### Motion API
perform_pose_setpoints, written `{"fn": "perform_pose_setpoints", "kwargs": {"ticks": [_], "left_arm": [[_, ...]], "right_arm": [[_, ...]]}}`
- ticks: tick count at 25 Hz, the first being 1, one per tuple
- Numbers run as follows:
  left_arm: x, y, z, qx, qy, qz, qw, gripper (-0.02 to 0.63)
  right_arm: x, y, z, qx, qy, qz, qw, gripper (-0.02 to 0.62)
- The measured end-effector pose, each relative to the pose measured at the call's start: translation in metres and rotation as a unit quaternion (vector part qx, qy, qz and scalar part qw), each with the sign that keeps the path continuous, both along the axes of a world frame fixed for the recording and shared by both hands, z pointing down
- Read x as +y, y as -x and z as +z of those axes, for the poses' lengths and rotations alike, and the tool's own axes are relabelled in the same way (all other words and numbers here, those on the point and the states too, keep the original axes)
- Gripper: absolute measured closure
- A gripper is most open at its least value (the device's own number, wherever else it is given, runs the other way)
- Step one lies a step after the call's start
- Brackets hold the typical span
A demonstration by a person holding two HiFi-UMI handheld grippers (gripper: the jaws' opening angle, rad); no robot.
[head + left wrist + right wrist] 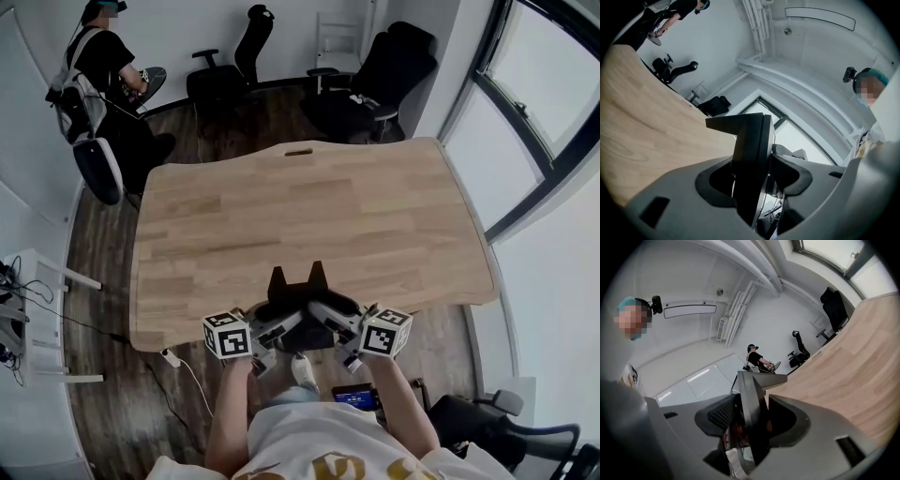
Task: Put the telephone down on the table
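1. Clamped on one side of the black telephone (pixel 298 289) is the left claw (pixel 277 323).
2. Clamped on its other side is the right claw (pixel 330 319).
3. Held between them, the telephone is over the near edge of the wooden tabletop (pixel 309 206).
4. Beyond the far edge stand office chairs (pixel 384 75); a person (pixel 103 66) is at the far left.

White gold-printed T-shirt (pixel 314 448); grey hand-held grippers (pixel 279 321) (pixel 328 317), black-and-white marker cubes (pixel 227 335)

The table (pixel 375 216) in front of me is a light wood top with plank grain and rounded corners. There's a small dark slot (pixel 299 151) mid-way along the far edge. The black telephone (pixel 298 286) is over the near edge, and I can't tell if it's actually touching the wood.
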State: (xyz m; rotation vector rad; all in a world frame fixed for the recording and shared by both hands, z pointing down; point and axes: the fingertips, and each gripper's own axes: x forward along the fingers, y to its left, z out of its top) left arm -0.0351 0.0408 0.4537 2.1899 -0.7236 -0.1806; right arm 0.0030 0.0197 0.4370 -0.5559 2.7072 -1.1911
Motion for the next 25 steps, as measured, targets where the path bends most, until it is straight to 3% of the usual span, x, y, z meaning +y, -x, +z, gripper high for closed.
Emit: {"fn": "perform_pose_setpoints", "kwargs": {"ticks": [9, 25], "left_arm": [[-0.061, 0.047, 0.008, 0.002, -0.003, 0.006, 1.0, 0.387], [-0.085, 0.035, -0.003, 0.007, -0.011, 0.031, 0.9994, 0.387]], "right_arm": [[-0.06, 0.047, 0.006, 0.003, -0.002, 0.004, 1.0, 0.382], [-0.082, 0.034, -0.003, 0.009, -0.011, 0.037, 0.999, 0.382]]}}
